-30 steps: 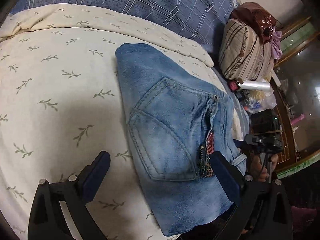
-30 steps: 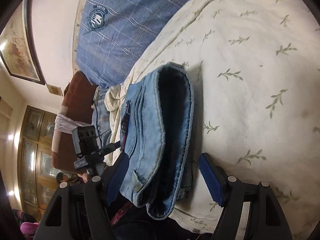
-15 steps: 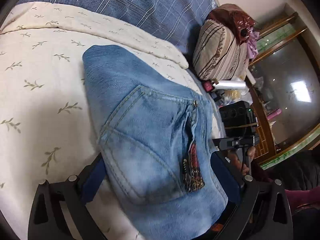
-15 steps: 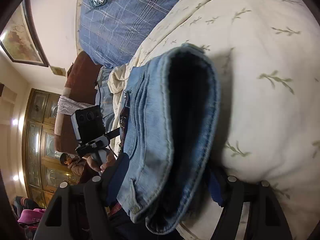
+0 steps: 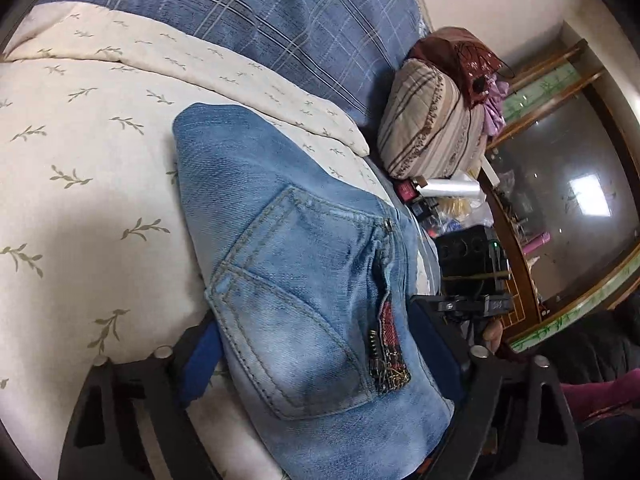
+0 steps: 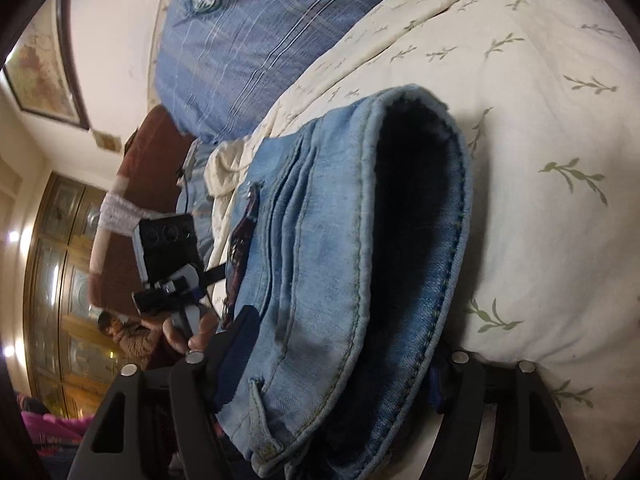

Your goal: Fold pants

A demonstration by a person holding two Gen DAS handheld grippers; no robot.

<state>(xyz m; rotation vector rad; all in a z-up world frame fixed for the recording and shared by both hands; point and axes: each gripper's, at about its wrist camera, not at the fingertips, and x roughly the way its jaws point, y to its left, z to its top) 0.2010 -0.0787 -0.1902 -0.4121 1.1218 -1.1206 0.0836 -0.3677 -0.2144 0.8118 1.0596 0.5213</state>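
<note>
both tools have pushed in over the last second: the left gripper (image 5: 320,364) and right gripper (image 6: 332,360) now straddle the folded jeans (image 5: 296,272) at the bed's near edge, jaws apart around the bundle, not yet pinching. likely a lift next. beyond, the leafy quilt (image 5: 80,128), then the plaid pillow (image 5: 304,16).

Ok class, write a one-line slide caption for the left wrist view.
Left gripper straddles folded jeans on a leaf-print bedspread.
</note>
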